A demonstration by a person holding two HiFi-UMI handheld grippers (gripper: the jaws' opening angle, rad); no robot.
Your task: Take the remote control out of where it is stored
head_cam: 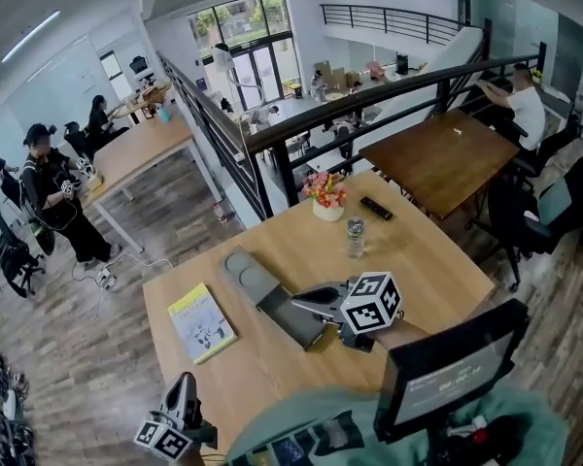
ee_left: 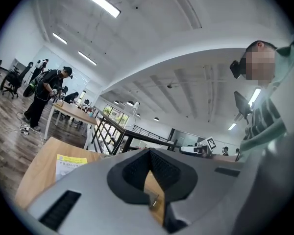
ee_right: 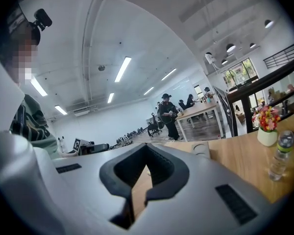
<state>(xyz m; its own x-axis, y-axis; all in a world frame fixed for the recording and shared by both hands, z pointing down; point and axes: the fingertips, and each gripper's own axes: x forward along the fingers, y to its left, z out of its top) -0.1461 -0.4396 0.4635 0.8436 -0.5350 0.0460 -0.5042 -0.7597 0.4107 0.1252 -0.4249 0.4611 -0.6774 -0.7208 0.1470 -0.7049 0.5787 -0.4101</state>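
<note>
Head view gives us a wooden bench [head_cam: 437, 260] with the remote control [head_cam: 376, 208] lying flat in the open near its far edge. It sits just right of a pot of flowers [head_cam: 326, 200] and beyond a water bottle [head_cam: 356, 237] that stands upright. We see a long grey case [head_cam: 256, 282] lying slantwise across the middle of the bench, and a yellow booklet [head_cam: 201, 323] flat near the left edge.

The right gripper [head_cam: 299, 304] lies about level over the middle of the bench, well apart from the remote control. Its tips are over the near half of the grey case, and we cannot tell whether they touch it. The left gripper [head_cam: 184, 381] is at the near left corner of the bench, close to the booklet.

In the right gripper view we find the fingers [ee_right: 162, 169] closed together, tips meeting, with only bench wood showing through the slit behind them. In the left gripper view the fingers [ee_left: 132, 173] are likewise brought together at the tips and carry nothing. Other people stand and sit at tables farther off.
</note>
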